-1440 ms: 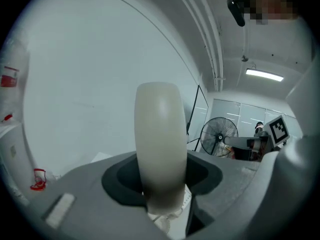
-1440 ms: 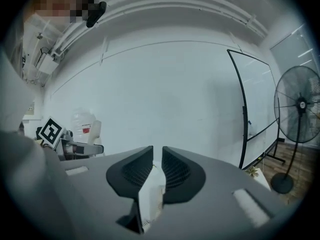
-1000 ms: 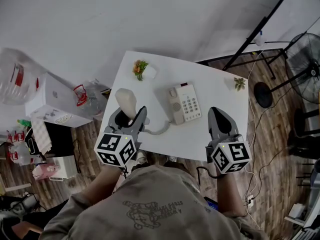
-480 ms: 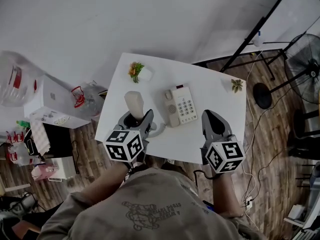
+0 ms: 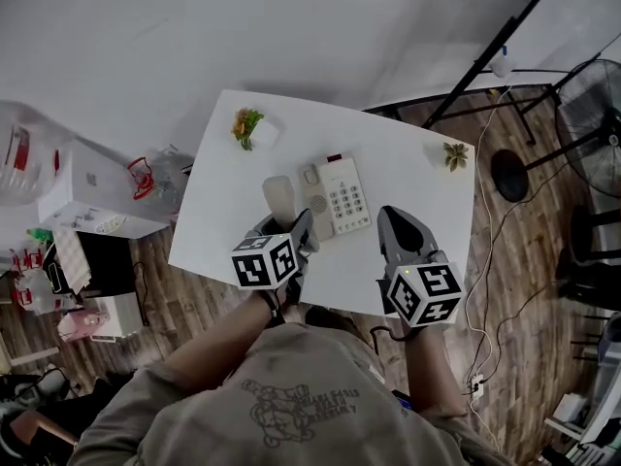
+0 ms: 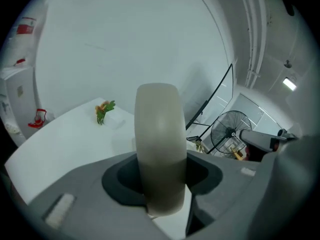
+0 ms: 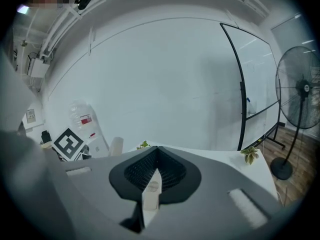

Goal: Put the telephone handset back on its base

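A beige telephone base [image 5: 338, 195] with a keypad lies in the middle of the white table [image 5: 408, 163]. Its handset [image 5: 279, 196] stands up out of my left gripper [image 5: 283, 229], close by the base's left side, where the cradle is. In the left gripper view the rounded handset [image 6: 159, 154] fills the gap, and the jaws are shut on it. My right gripper [image 5: 396, 223] hovers over the table's near edge, right of the base, with its jaws together and nothing held. In the right gripper view a sliver of the base [image 7: 150, 194] shows through the slit between the jaws.
A small plant in a white pot [image 5: 248, 126] stands at the table's far left, another small plant [image 5: 454, 154] at its far right. Boxes and bottles [image 5: 82, 197] crowd the floor on the left. A fan [image 5: 590, 115], a slanted black stand [image 5: 495, 51] and cables are on the right.
My left gripper has carried the handset to the right, from well left of the base to right beside it. The right gripper has drifted slightly left and stays shut.
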`<state>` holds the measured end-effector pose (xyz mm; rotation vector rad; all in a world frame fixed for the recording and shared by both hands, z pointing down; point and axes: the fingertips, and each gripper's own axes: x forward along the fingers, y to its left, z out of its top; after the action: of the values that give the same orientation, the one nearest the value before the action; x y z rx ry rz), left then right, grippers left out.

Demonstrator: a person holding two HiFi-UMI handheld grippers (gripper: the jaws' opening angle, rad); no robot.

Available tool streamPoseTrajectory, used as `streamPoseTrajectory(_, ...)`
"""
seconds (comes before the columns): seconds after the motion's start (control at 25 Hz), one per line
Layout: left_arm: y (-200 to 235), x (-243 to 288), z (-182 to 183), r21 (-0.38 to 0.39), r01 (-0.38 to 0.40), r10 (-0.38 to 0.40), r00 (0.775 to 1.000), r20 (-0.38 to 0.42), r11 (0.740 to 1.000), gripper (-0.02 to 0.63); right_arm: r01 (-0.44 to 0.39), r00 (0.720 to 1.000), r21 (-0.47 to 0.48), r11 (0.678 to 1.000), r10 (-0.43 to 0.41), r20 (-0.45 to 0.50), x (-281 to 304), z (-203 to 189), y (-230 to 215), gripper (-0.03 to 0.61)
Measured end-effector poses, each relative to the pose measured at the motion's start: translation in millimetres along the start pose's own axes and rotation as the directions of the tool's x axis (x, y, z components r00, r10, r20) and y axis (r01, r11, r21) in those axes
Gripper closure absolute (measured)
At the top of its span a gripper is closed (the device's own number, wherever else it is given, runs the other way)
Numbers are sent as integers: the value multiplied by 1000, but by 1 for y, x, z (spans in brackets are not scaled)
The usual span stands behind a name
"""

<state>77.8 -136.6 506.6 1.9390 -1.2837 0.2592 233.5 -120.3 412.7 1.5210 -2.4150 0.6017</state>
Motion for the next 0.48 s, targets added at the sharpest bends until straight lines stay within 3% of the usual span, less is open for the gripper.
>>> streamPoseTrajectory(0.24, 5, 47, -31, -117, -43, 33, 996, -83, 992, 411, -15, 998, 14, 1000, 16, -61, 7, -21, -23, 554)
streamPoseTrajectory(0.48, 19, 80, -47, -118, -116, 101, 987, -125, 986, 411, -56, 990, 21, 998, 58, -132, 16, -45, -34, 554)
